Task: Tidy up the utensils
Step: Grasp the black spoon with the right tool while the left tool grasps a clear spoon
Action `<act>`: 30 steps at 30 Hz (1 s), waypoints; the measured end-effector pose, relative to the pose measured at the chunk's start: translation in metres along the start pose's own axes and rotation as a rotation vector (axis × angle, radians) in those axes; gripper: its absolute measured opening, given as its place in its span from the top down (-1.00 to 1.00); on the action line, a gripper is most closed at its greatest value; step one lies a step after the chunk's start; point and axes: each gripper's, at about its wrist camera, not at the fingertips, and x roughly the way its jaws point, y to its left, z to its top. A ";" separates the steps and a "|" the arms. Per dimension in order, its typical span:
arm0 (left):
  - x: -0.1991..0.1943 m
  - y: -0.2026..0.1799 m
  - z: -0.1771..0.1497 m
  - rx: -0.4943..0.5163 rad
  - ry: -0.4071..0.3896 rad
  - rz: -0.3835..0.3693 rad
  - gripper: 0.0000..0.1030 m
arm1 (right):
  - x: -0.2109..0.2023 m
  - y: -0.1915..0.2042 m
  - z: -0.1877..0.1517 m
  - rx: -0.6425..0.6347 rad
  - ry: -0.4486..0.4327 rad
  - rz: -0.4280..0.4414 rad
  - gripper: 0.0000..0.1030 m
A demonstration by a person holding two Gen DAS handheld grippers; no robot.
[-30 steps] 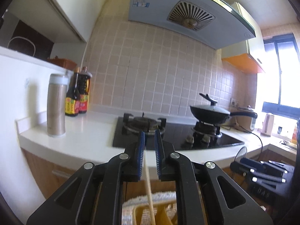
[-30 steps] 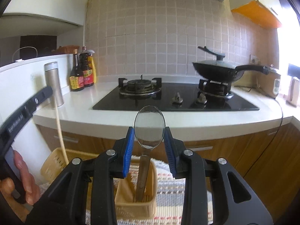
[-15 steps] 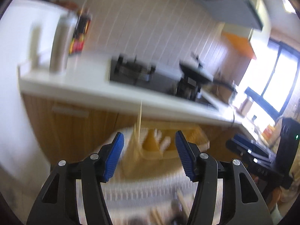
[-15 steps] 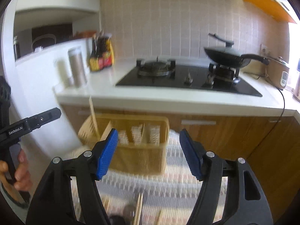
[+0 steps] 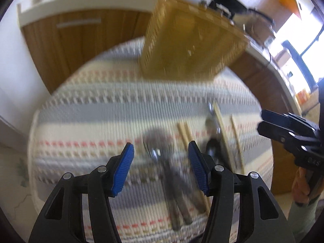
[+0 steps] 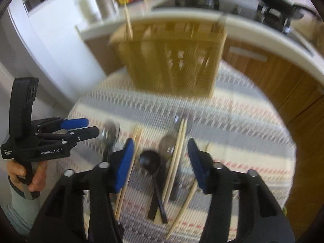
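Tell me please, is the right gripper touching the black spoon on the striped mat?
Apart. In the right wrist view the right gripper is closing with nothing between the pads; the black spoon lies on the mat below, clear of both blue pads.

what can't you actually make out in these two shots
- Left wrist view: the spoons between the left gripper fingers are smeared by motion blur; their count and overlap are unclear.
- Right wrist view: the contents of the basket are blurred beyond one chopstick sticking up.
- Right wrist view: the black spoon handle end is cut off by the bottom edge, below the right gripper.
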 end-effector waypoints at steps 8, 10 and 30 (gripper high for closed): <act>0.026 -0.011 -0.024 0.039 0.075 0.026 0.20 | 0.046 0.021 -0.029 -0.078 0.144 0.020 0.38; 0.031 -0.013 -0.025 0.037 0.081 0.035 0.35 | 0.052 0.025 -0.034 -0.091 0.153 0.008 0.41; -0.001 0.018 -0.029 -0.055 0.023 -0.130 0.98 | 0.056 0.031 -0.043 -0.090 0.120 -0.017 0.93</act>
